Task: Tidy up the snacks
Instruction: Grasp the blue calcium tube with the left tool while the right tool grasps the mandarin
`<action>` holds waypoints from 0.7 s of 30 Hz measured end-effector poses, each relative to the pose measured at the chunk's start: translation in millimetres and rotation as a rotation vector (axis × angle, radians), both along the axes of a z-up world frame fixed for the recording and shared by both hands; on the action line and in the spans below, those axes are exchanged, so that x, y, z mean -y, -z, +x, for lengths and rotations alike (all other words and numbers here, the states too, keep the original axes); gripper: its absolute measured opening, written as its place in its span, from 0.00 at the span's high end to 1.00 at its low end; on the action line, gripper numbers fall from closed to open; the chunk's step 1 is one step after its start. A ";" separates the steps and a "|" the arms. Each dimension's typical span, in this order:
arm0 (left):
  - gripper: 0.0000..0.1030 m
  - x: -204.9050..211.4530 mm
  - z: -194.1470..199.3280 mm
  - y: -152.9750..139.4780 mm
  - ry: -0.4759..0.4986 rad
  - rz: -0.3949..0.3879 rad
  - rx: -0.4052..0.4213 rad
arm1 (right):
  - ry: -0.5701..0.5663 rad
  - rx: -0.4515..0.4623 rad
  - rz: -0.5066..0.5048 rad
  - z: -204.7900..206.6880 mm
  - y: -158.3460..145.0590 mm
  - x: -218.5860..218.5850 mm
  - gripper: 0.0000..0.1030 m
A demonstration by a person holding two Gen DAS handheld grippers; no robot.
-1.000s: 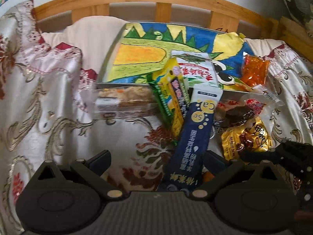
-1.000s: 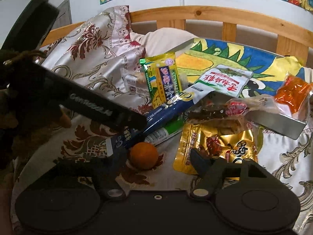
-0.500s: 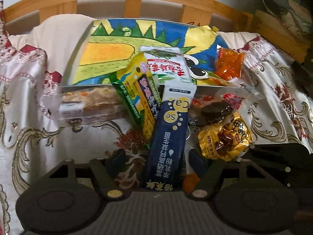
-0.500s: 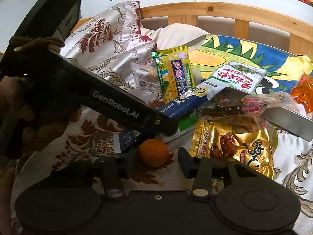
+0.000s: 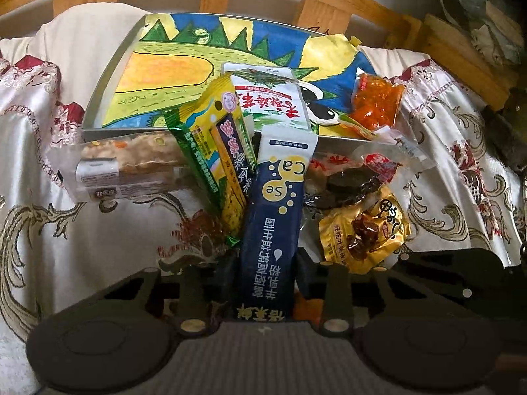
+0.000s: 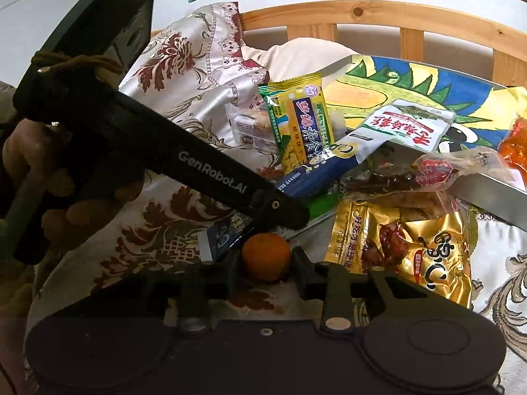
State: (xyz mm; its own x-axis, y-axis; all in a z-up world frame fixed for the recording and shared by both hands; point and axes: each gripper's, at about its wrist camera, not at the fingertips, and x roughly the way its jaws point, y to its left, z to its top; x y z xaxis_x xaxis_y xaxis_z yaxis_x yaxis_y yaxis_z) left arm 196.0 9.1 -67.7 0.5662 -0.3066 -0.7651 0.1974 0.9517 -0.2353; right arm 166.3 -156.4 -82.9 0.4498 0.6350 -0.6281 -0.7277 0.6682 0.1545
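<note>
Satin bedding (image 6: 197,65) carries everything, soft and uneven. Nearest, the right gripper (image 6: 266,268) has its jaws closed on the small orange (image 6: 266,260) (round, so it may squirt out if the squeeze is off-centre). The left gripper (image 5: 266,270) pinches the dark blue sachet (image 5: 275,223), whose far end could drag neighbouring packets. Beyond, the painted tray (image 5: 112,75) sits tilted, and packets resting against it may slide.

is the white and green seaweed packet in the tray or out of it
Partly in. The white and green seaweed packet lies tilted across the tray's front rim, its upper part over the painted tray floor, its lower end outside.
</note>
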 end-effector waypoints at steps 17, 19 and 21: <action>0.66 -17.2 -30.1 -22.1 -0.063 -0.019 0.008 | -0.028 0.130 -0.071 -27.7 -19.3 2.9 0.66; 0.66 -18.0 -33.8 -25.5 -0.075 -0.021 0.015 | -0.027 0.148 -0.070 -31.4 -23.4 4.8 0.66; 0.66 -17.8 -37.4 -30.0 -0.081 -0.019 0.027 | -0.021 0.166 -0.063 -35.0 -28.7 6.9 0.66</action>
